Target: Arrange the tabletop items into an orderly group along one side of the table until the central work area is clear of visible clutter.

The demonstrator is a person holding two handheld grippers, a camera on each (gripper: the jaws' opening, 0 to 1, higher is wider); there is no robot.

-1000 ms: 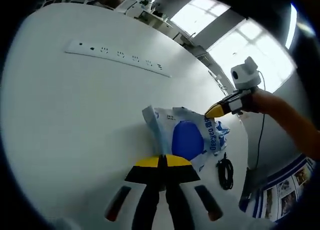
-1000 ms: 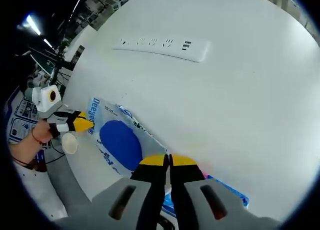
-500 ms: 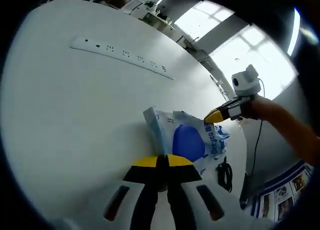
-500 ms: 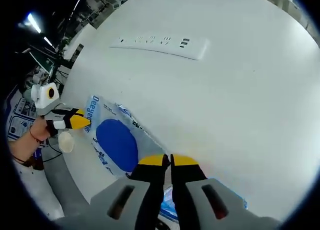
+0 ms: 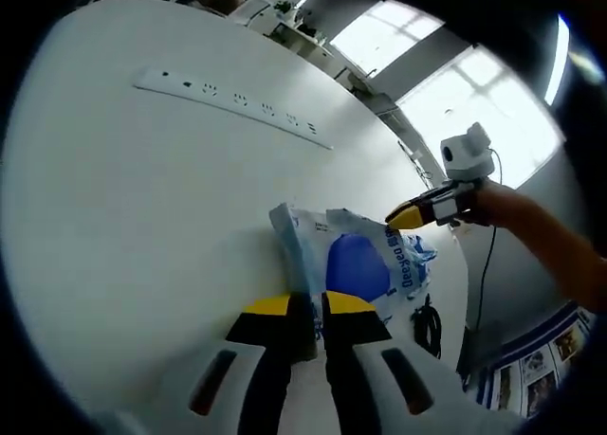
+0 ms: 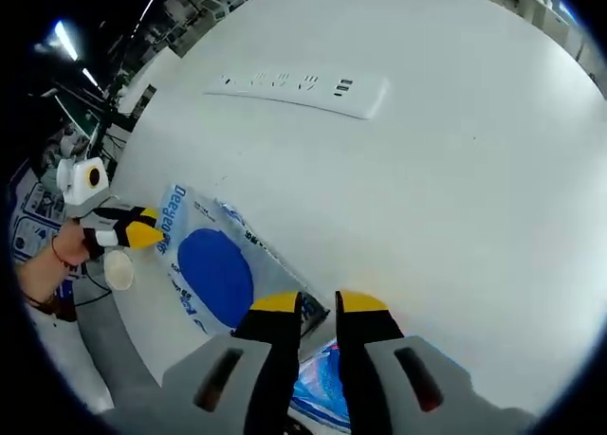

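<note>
A blue and white plastic bag lies flat on the white table. In the left gripper view my left gripper sits at the bag's near edge, jaws a little apart, with the edge in the gap. The right gripper comes in from the right and touches the bag's far edge. In the right gripper view the bag lies lengthwise ahead. My right gripper stands open over its near corner, and the left gripper is at the far end.
A long white power strip lies across the table beyond the bag. A black cable coil sits past the table's edge. A small white cup stands near the person's hand. A second blue packet lies under my right gripper.
Both grippers were shut on the bag's opposite edges. Now the jaws of each have parted a little, and the bag rests flat on the table.
</note>
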